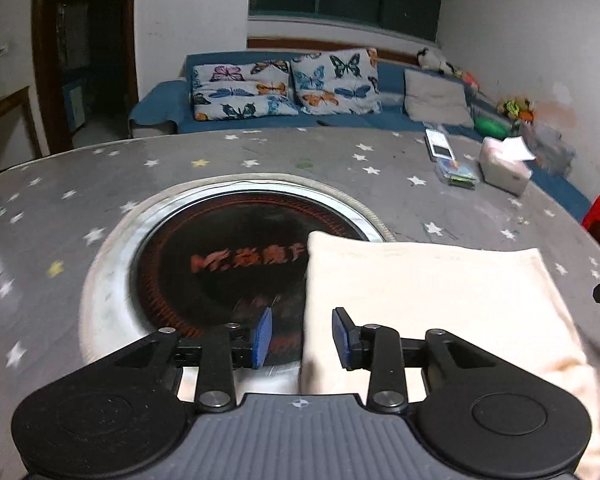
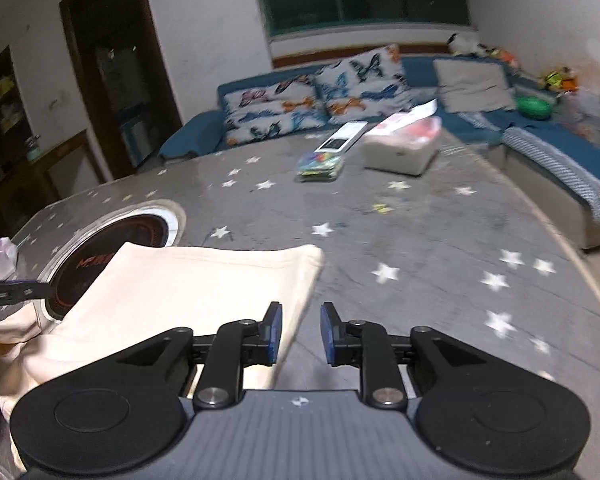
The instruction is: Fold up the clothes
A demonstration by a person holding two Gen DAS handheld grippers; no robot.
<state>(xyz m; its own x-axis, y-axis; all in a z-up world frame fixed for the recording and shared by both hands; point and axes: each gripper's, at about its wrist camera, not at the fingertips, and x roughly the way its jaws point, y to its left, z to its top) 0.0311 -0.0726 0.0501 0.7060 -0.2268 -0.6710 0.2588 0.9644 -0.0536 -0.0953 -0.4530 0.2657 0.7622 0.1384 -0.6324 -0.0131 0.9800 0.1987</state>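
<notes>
A cream garment (image 1: 440, 292) lies folded flat on the grey star-print table (image 1: 100, 184), its left part over the round cooker plate. My left gripper (image 1: 302, 338) hovers open at the garment's left edge, which runs down between the blue pads without being pinched. In the right wrist view the same garment (image 2: 188, 284) fills the lower left. My right gripper (image 2: 300, 334) stands open at its right edge, with the left pad (image 2: 274, 334) over the cloth and bare table in the gap. A black part of the left gripper (image 2: 12, 292) shows at the left.
A round black cooker plate (image 1: 236, 264) with a metal rim is set into the table. A tissue box (image 1: 504, 168), a white remote-like device (image 1: 440, 144) and a colourful packet (image 1: 458, 174) lie at the far right. A blue sofa (image 1: 160, 108) with butterfly cushions stands behind.
</notes>
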